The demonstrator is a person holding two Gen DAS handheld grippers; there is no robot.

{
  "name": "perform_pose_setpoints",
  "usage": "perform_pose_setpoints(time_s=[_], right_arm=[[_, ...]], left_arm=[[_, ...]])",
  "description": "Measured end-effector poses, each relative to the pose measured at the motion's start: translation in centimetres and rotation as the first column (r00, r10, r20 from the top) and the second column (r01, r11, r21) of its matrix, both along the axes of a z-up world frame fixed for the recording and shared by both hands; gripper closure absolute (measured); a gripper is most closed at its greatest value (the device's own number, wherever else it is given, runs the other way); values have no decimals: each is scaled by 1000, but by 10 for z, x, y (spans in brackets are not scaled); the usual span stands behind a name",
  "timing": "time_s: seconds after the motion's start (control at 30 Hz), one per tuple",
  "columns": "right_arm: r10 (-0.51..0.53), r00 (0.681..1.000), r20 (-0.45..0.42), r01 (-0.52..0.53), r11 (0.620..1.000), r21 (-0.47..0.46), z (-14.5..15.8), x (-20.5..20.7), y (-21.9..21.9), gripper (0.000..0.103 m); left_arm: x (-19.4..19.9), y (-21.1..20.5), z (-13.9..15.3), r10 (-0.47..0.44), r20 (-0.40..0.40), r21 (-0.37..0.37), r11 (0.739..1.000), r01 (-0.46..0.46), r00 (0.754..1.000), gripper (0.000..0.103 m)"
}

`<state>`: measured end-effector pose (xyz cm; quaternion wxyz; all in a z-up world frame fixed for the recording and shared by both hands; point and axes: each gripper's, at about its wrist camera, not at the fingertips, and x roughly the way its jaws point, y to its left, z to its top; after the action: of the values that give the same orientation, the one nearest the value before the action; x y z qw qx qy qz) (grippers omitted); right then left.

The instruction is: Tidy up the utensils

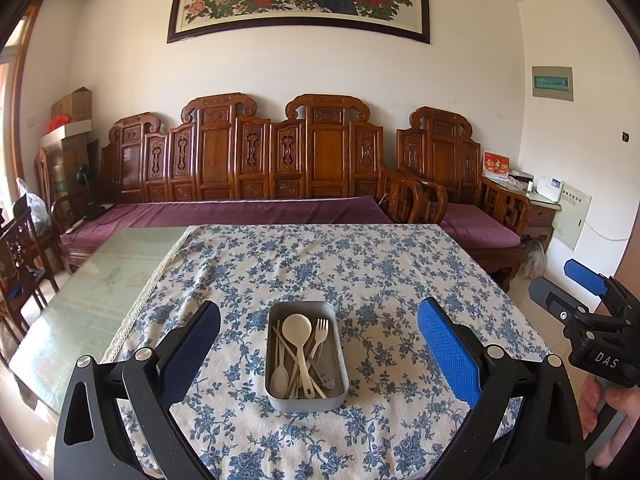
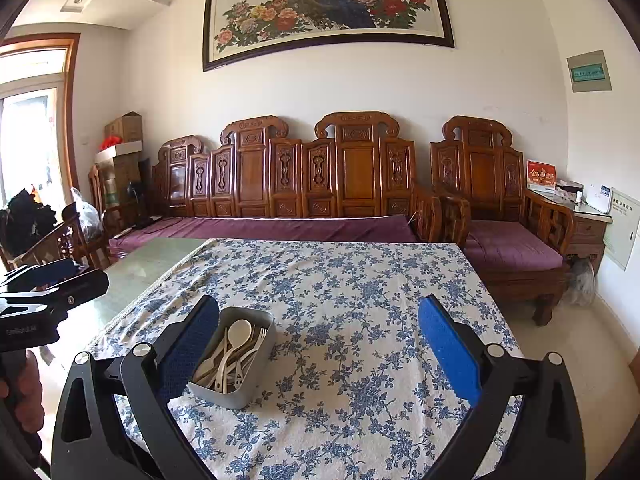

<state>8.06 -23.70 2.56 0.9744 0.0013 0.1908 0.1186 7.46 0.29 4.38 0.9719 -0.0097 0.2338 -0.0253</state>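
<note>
Both grippers' fingers (image 1: pixel 448 356) (image 2: pixel 448 356) are hanging wide apart over the bench (image 1: pixel 360 264), tin (image 1: pixel 306 398) of utensils (image 1: pixel 298 344) sitting at 6 o'clock, nothing blocking.

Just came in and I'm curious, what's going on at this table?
A person holds a gripper in each hand over a floral tablecloth. Both the left gripper and the right gripper are open and hold nothing. A grey tray on the cloth holds cream utensils in a loose pile: a ladle, a fork, spoons and chopsticks. The left gripper points straight at the tray; nothing has been picked up yet.
</note>
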Motion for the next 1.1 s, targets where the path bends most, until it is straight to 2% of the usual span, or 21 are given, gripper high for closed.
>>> perform_pose_setpoints(time_s=[1.1], right_arm=[[0,1000,-1,0,1000,0,0,0,-1,3]], left_arm=[[-6,-2,3,-5,14,3,1000,5,1000,8]])
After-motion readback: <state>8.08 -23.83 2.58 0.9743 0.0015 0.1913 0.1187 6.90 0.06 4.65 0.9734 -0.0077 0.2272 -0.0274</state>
